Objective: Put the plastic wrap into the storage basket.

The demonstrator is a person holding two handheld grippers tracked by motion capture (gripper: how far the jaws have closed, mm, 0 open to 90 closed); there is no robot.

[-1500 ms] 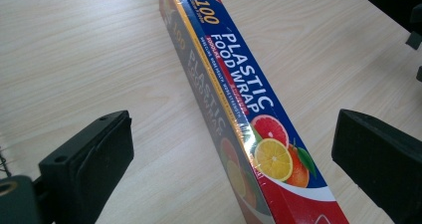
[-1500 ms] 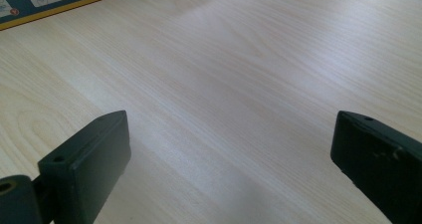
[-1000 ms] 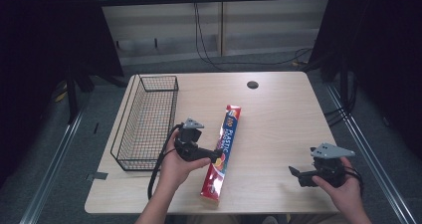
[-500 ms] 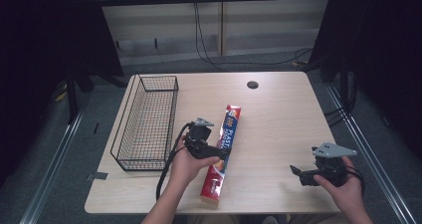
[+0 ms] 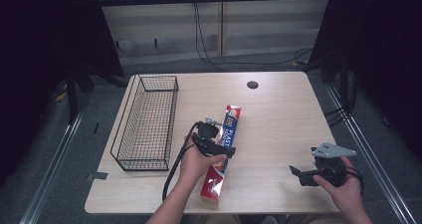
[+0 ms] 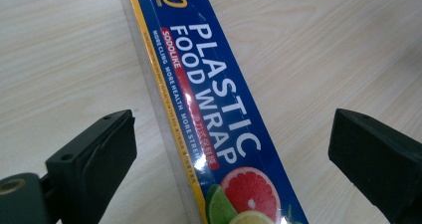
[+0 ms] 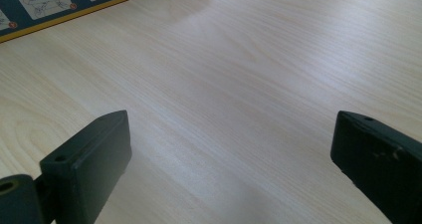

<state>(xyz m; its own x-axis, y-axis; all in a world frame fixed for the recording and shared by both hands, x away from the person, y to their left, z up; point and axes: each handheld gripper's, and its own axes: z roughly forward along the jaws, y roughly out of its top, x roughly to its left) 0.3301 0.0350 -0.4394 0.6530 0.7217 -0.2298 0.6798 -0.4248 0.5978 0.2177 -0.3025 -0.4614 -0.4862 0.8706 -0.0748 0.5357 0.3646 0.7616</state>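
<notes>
A long blue and red box of plastic food wrap (image 5: 222, 152) lies lengthwise on the wooden table (image 5: 278, 114). My left gripper (image 5: 215, 145) hovers over its middle, open, jaws wide apart. In the left gripper view the box (image 6: 214, 119) runs between the two black jaws, its "PLASTIC FOOD WRAP" lettering and citrus picture showing; the left gripper (image 6: 234, 149) straddles it without touching. My right gripper (image 5: 298, 175) stands open near the table's front right, over bare wood. In the right gripper view a strip of the box (image 7: 59, 5) crosses the top left corner, far from the right gripper (image 7: 229, 149).
A black wire basket (image 5: 149, 119) stands along the table's left side, nothing visible in it. A dark round grommet (image 5: 252, 84) sits near the far edge. Bare wood lies between the box and the right hand. Cables hang behind the table.
My left gripper moved right from beside the box to over its middle. The right gripper and the box stayed in place.
</notes>
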